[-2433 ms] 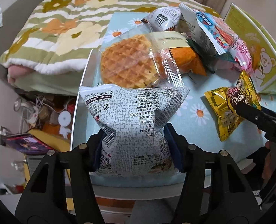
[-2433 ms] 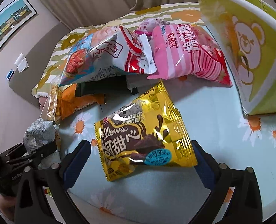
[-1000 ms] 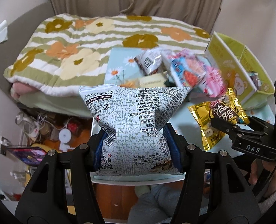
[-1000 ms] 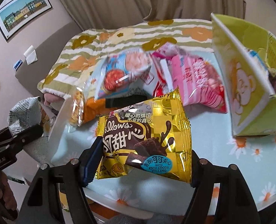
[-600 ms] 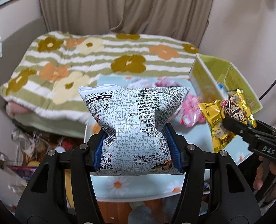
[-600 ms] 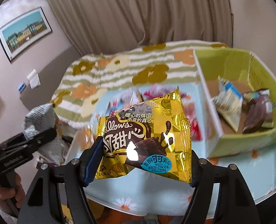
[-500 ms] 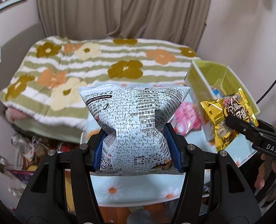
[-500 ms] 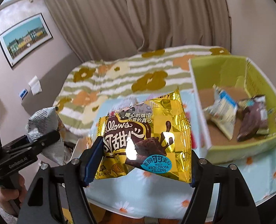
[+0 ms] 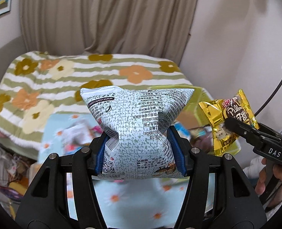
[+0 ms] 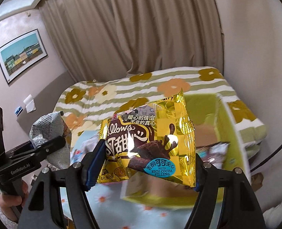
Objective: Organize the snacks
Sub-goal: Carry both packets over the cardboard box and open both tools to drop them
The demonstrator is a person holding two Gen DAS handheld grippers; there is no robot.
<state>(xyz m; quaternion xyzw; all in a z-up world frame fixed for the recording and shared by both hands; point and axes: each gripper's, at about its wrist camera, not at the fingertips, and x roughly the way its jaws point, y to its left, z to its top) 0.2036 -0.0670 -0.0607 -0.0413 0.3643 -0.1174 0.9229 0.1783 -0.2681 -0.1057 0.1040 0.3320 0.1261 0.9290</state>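
Observation:
My left gripper (image 9: 139, 150) is shut on a puffy white-and-grey printed snack bag (image 9: 137, 127), held high above the table; the bag also shows in the right wrist view (image 10: 47, 131). My right gripper (image 10: 146, 164) is shut on a gold cocoa-pillow snack pack (image 10: 150, 141), which also shows at the right of the left wrist view (image 9: 226, 122). Below and behind the gold pack is the yellow-green storage box (image 10: 234, 133) with some snack packs (image 10: 215, 150) inside. It is partly hidden behind the white bag in the left wrist view (image 9: 194, 106).
The table with a light-blue daisy cloth (image 9: 133, 198) lies below, with blurred loose snacks (image 9: 74, 135) at its left. A bed with a striped flower blanket (image 9: 64, 76) stands behind, curtains (image 10: 131, 28) beyond it. Clutter lies on the floor at the left (image 9: 5, 171).
Both grippers have risen well above the table with their snacks held fast. The views have swung right toward the yellow-green box, which now sits under the gold pack.

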